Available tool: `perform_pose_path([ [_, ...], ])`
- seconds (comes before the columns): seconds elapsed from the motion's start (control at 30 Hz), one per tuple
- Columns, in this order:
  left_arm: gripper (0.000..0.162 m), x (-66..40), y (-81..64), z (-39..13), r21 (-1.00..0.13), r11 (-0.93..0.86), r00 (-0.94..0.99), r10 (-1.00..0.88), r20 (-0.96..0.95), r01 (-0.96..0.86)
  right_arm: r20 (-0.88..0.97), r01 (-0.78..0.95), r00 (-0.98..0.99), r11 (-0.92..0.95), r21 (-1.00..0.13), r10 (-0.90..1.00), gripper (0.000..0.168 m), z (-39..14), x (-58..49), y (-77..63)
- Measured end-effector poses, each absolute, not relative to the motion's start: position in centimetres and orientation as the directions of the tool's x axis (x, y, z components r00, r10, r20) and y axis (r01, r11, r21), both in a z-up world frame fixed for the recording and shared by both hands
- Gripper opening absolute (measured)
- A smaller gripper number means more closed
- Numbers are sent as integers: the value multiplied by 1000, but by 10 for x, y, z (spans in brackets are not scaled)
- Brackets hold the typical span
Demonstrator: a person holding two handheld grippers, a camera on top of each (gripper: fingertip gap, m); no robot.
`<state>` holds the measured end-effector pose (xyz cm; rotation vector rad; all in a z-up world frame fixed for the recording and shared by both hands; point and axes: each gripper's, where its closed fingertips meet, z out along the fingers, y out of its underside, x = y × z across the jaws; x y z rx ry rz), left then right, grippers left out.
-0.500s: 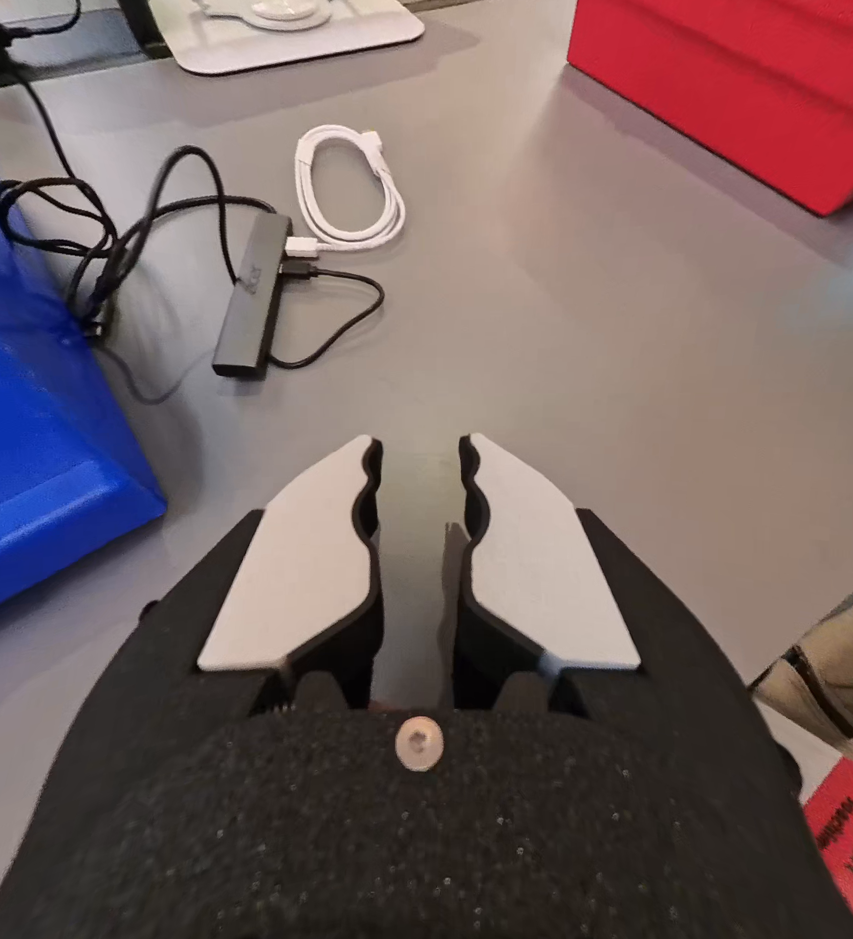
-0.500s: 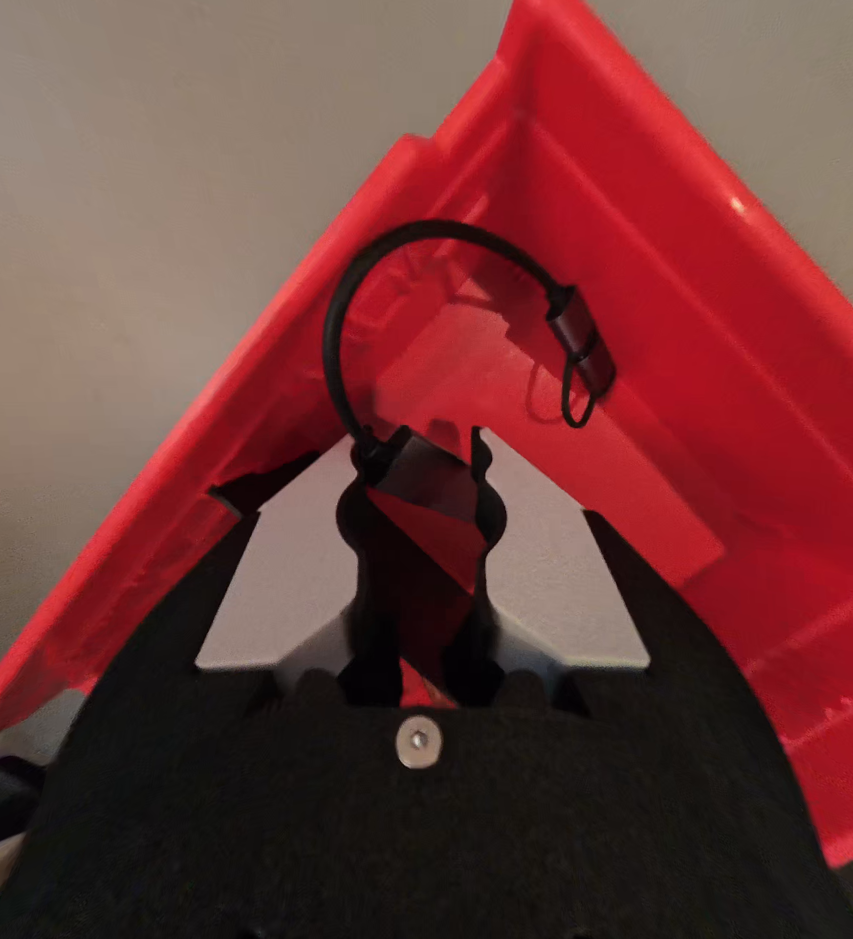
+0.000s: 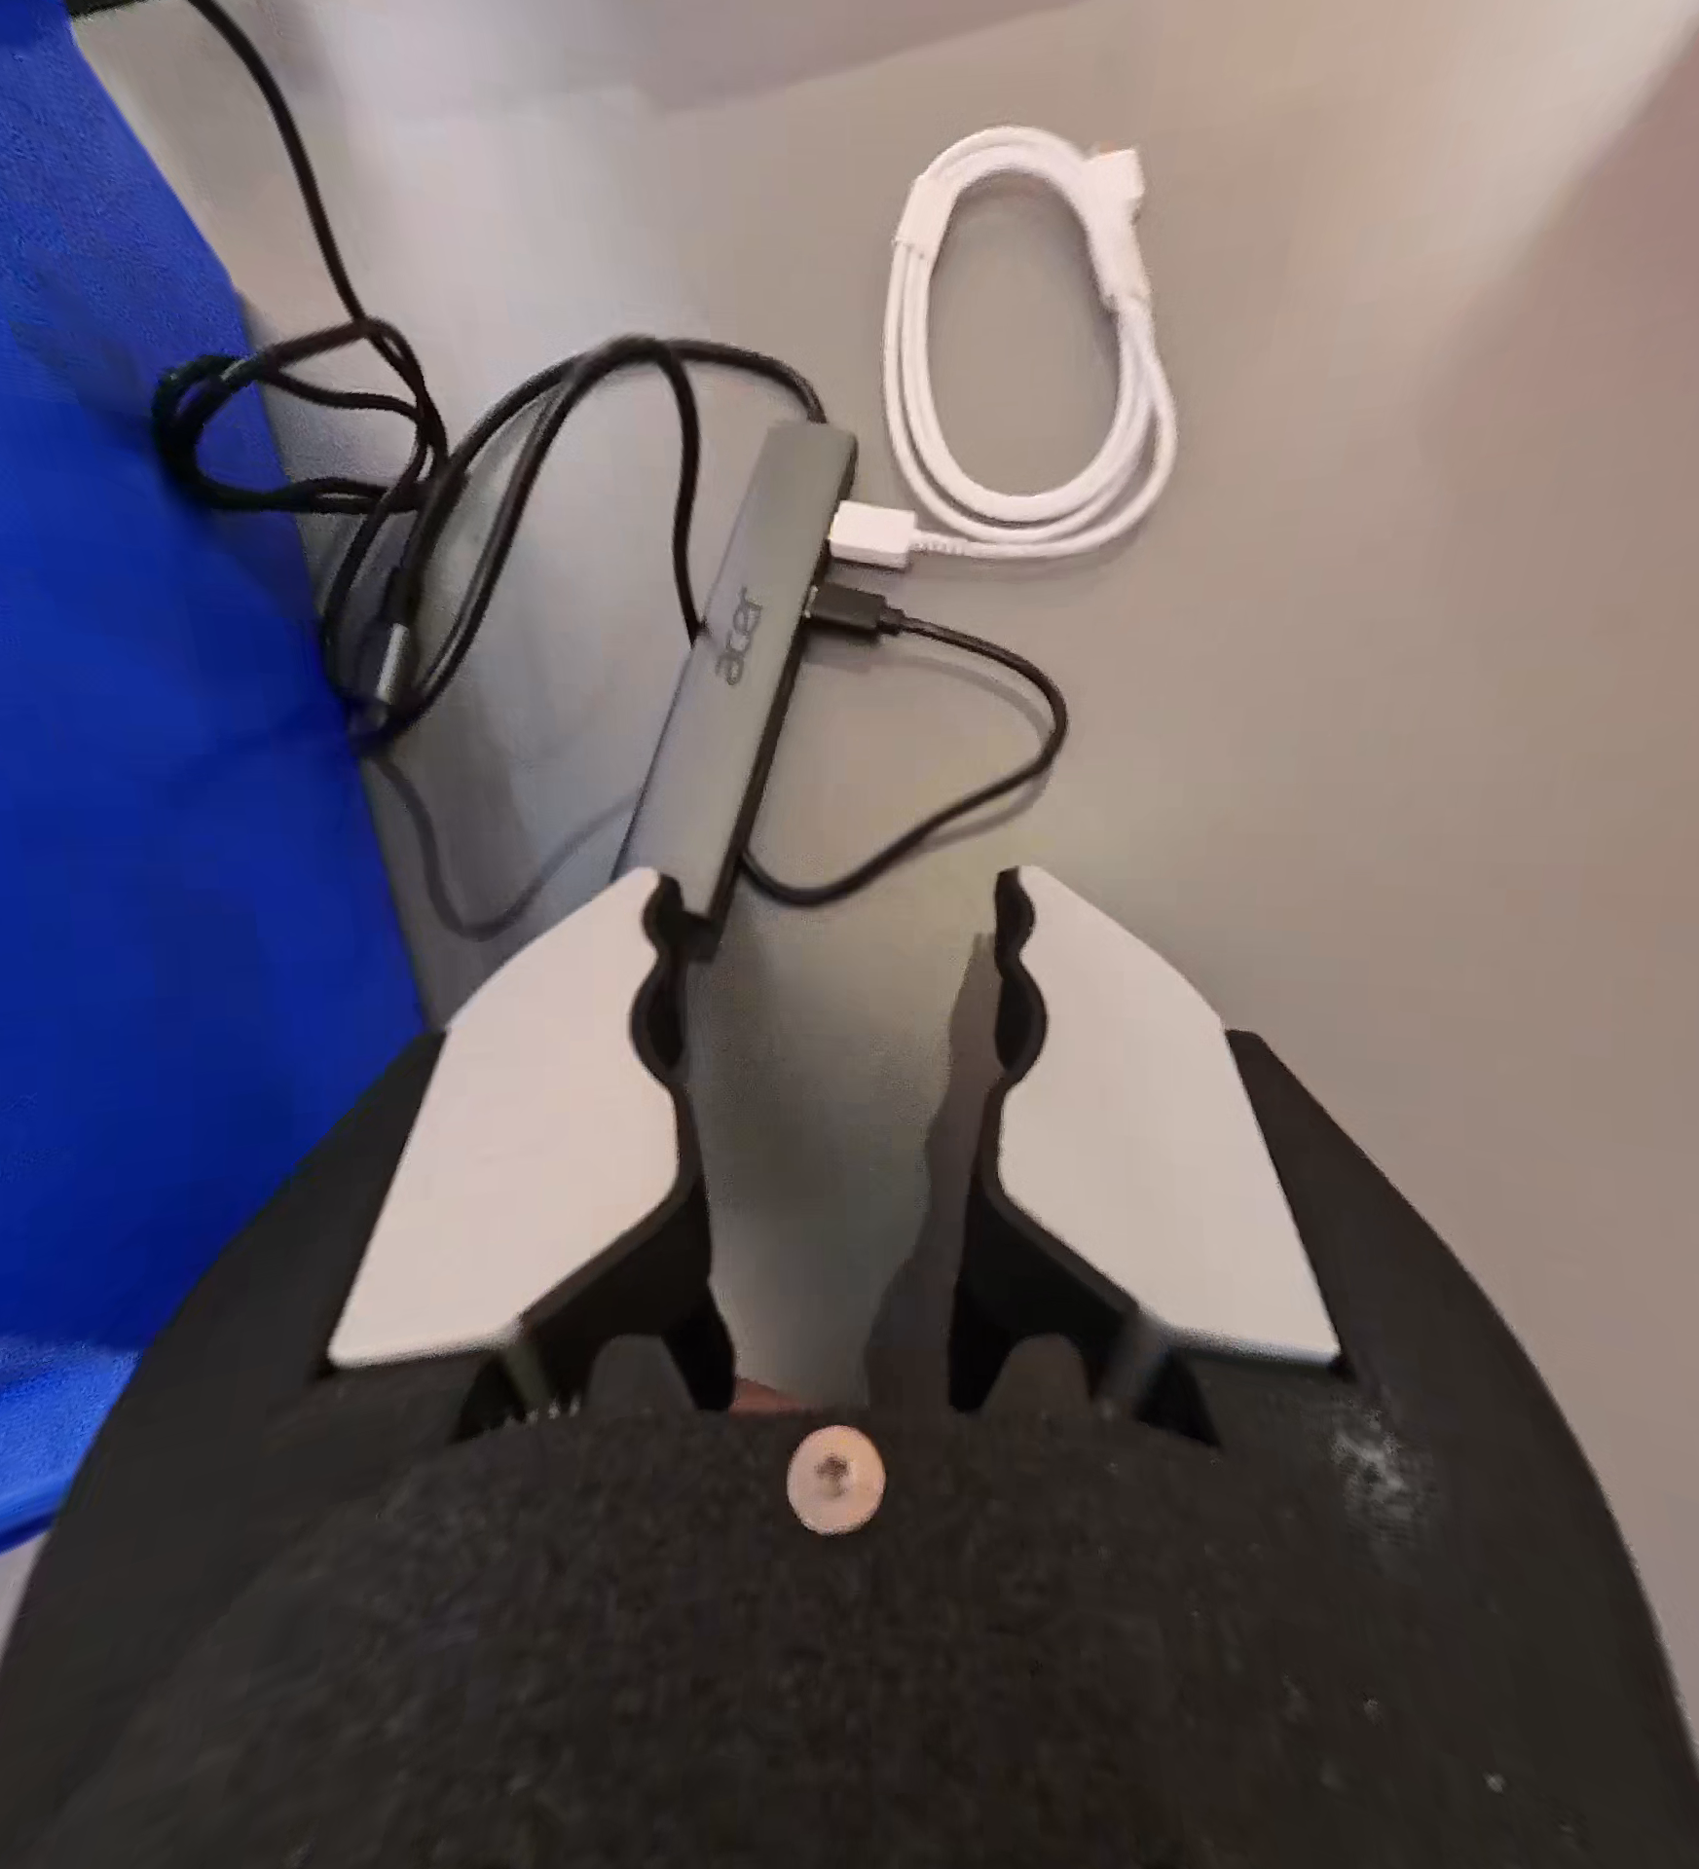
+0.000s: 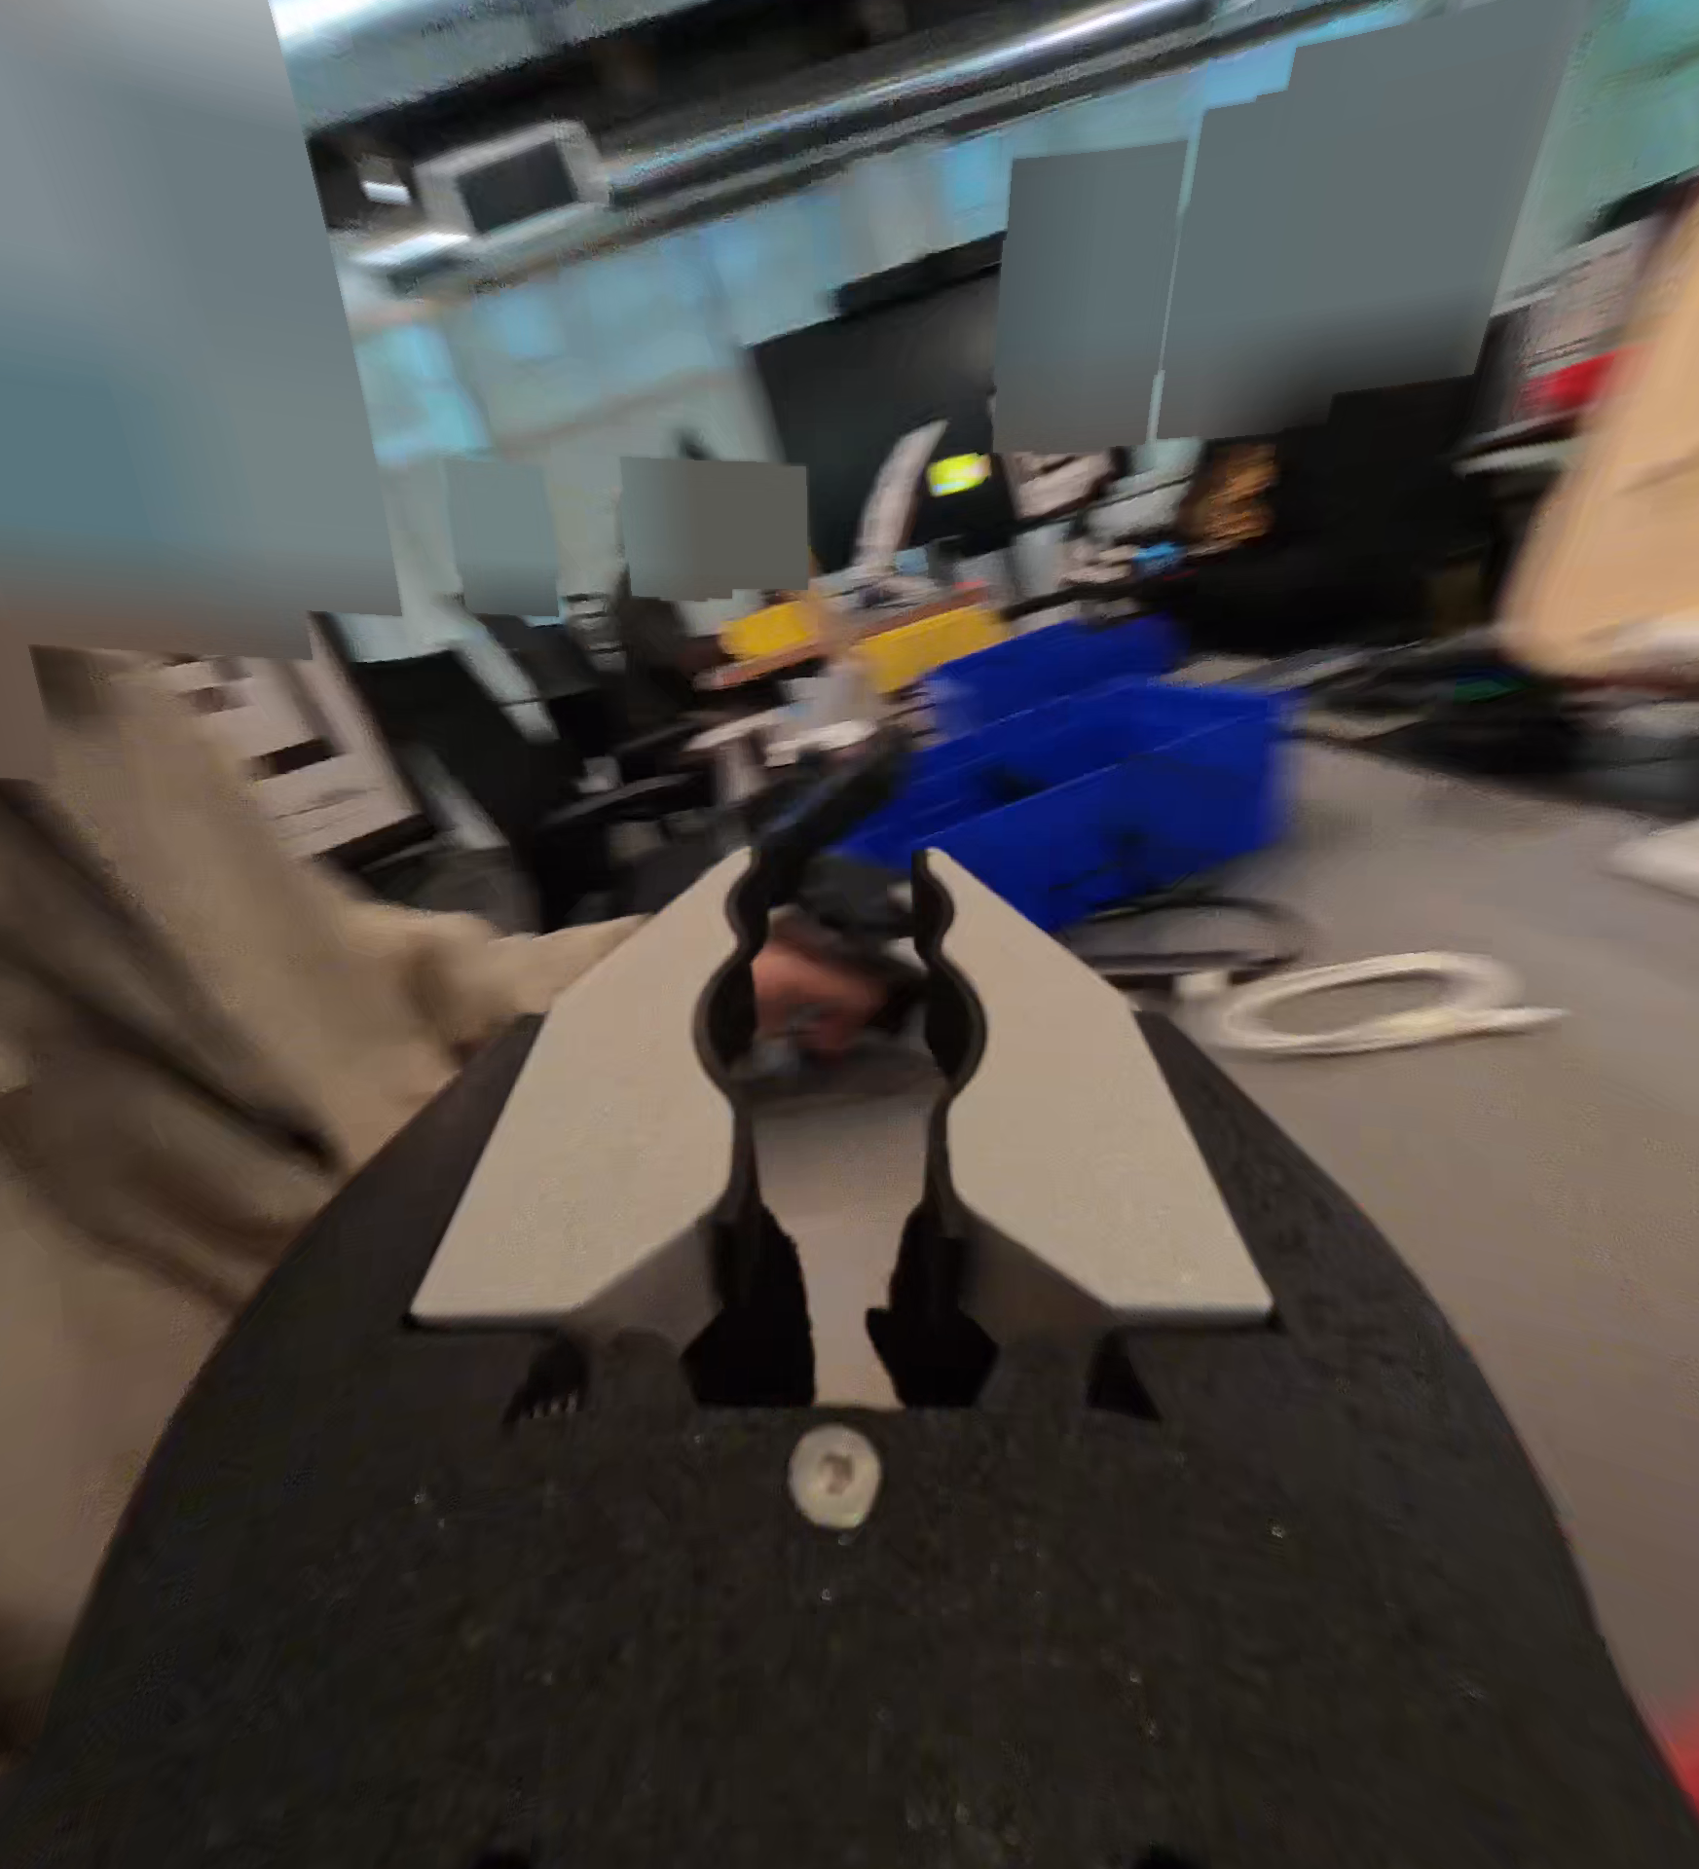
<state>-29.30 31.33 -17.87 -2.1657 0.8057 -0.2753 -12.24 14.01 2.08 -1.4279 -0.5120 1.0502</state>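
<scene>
In your left wrist view, the left gripper (image 3: 833, 885) has come in much closer to the dark hub (image 3: 754, 647) than half a second ago, and its fingers have spread wider: they are now well apart with only bare grey table (image 3: 1432, 708) between them. The near end of the hub sits right at your left fingertip (touching or just short of it, you cannot tell from here). A white cable (image 3: 1027, 531) lies coiled just beyond, its plug seated in the hub's side, and a black cable (image 3: 1055, 718) is plugged in just below it; the blue bin (image 3: 96, 708) fills the left edge. In your right wrist view, the change is larger: the right gripper (image 4: 835, 860) was clamped on a short black lead above a red bin, and now its fingers stand a little apart with nothing between them. It has swung up to look level across the table (image 4: 1432, 1214), badly smeared. This view gives you what the left one cannot: the blue bin (image 4: 1128, 769) from the far side, the white cable (image 4: 1331, 1042) lying low, a beige sleeve (image 4: 167, 1011) and a hand (image 4: 805, 1001) past the fingertips. Only the left view shows the hub and its plugs clearly.
</scene>
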Motion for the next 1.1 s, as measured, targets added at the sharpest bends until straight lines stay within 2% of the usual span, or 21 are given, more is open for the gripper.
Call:
perform_pose_path([
  [0.1, 58, -288, 330, -178, -731, -492, 806, -577, -133, -473, -372, -307, 293, -282, -909, 881, 28, -12, -188, 109],
  [0.17, 58, -286, 335, -175, -738, -435, 801, -549, -236, -516, -407, -223, 185, -365, -904, 895, 31, -35, -217, 91],
  [0.23, 61, -283, 337, -172, -731, -401, 791, -529, -307, -552, -418, -105, 180, -405, -908, 891, 32, -61, -228, 86],
  [0.3, 61, -283, 342, -169, -722, -416, 805, -489, -336, -553, -439, -80, 177, -431, -899, 881, 32, -71, -225, 85],
  [0.43, 63, -295, 353, -173, -683, -531, 853, -434, -290, -502, -466, -178, 199, -436, -882, 862, 32, -61, -201, 93],
  [0.53, 52, -302, 357, -189, -656, -650, 911, -381, -156, -384, -467, -252, 223, -412, -876, 856, 31, -52, -185, 99],
  [0.57, 44, -298, 355, -191, -652, -672, 917, -389, -92, -350, -471, -267, 213, -413, -871, 856, 31, -50, -182, 98],
  [0.63, 40, -293, 350, -193, -651, -675, 901, -432, -32, -347, -484, -293, 172, -424, -857, 858, 31, -43, -180, 94],
  [0.73, 26, -287, 344, -193, -673, -617, 845, -534, -23, -408, -479, -300, 150, -422, -856, 865, 31, -40, -181, 90],
  [0.9, 23, -279, 332, -188, -719, -534, 785, -619, -27, -446, -491, -291, 197, -428, -856, 848, 30, -46, -181, 97],
  [1.0, 22, -269, 318, -163, -782, -424, 732, -678, -60, -456, -504, -274, 293, -433, -859, 813, 29, -59, -180, 113],
  [1.1, 22, -254, 300, -121, -835, -263, 661, -735, -151, -483, -544, -249, 474, -487, -837, 693, 31, -87, -171, 144],
])
